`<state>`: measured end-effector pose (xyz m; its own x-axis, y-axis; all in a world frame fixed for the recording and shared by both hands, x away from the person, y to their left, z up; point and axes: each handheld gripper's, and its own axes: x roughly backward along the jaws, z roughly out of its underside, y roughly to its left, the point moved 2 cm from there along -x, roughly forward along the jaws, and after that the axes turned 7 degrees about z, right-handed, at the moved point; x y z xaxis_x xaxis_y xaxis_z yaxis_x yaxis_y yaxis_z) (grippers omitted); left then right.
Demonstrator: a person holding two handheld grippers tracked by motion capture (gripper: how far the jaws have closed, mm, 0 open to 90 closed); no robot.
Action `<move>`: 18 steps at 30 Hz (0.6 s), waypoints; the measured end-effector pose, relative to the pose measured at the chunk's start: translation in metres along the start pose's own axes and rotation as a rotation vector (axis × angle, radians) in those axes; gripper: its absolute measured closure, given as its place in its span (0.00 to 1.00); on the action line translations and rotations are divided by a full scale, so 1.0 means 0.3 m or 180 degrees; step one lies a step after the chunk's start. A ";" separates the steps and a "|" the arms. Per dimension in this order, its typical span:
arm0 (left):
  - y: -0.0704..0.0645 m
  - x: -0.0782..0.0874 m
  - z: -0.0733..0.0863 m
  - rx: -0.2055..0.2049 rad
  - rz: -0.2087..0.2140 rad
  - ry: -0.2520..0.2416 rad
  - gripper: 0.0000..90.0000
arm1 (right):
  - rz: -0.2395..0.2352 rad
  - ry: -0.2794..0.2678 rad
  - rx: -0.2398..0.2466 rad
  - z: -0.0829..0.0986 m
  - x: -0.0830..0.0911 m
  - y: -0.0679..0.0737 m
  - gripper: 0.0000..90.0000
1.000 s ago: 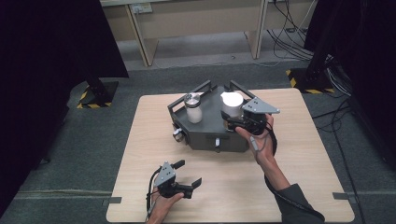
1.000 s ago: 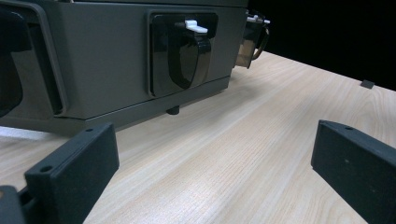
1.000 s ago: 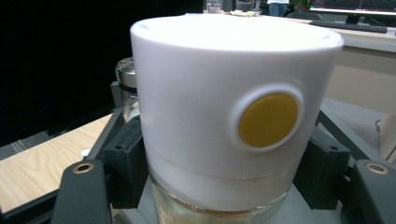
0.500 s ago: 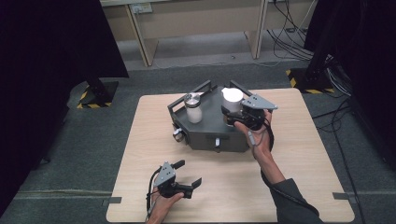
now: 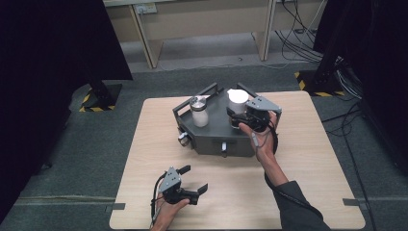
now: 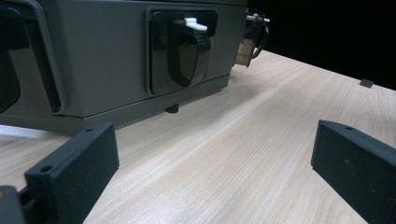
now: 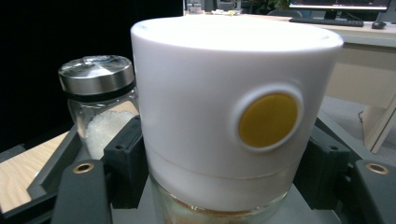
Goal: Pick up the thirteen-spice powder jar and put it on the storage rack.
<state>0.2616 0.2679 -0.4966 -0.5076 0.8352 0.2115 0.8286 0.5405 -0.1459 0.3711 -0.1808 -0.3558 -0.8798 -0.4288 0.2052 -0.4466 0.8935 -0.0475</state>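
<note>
A grey railed tray-box point(image 5: 216, 139) stands mid-table. On it are a glass jar with a metal lid point(image 5: 198, 111) point(image 7: 100, 100) and a white-capped jar point(image 5: 237, 101) point(image 7: 236, 107) that has a yellow round spot on its cap. My right gripper point(image 5: 241, 118) point(image 7: 222, 158) is on the tray, its jaws pressed against both sides of the white-capped jar, below the cap's top. My left gripper point(image 5: 192, 180) point(image 6: 212, 177) rests low near the table's front edge, open, nothing between its jaws. It faces the tray-box's front wall and a black latch point(image 6: 184, 51).
The wooden table point(image 5: 308, 163) has bare room in front of and right of the tray-box. Black curtains flank the scene, with yellow-black striped stand bases point(image 5: 98, 98) on the floor and desk legs point(image 5: 149, 38) behind. A small knob point(image 5: 184, 138) sticks out of the box's left front.
My right gripper has edged left along the tray and closed in around the white-capped jar. The left gripper has stayed where it was.
</note>
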 end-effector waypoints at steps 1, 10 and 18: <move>0.000 0.000 -0.001 -0.0003 0.0000 0.0004 0.00 | 0.0009 0.0001 0.0005 0.002 -0.003 0.000 0.34; 0.001 0.000 0.000 0.0002 0.0003 -0.0002 0.00 | 0.0085 -0.0017 0.0031 0.013 -0.021 0.001 0.34; 0.001 0.000 0.000 0.0004 0.0003 -0.0001 0.00 | 0.0125 0.0004 0.0074 0.017 -0.033 0.007 0.34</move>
<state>0.2619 0.2681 -0.4967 -0.5069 0.8358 0.2111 0.8288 0.5399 -0.1473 0.3780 -0.1753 -0.3630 -0.8965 -0.3933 0.2039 -0.4153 0.9063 -0.0781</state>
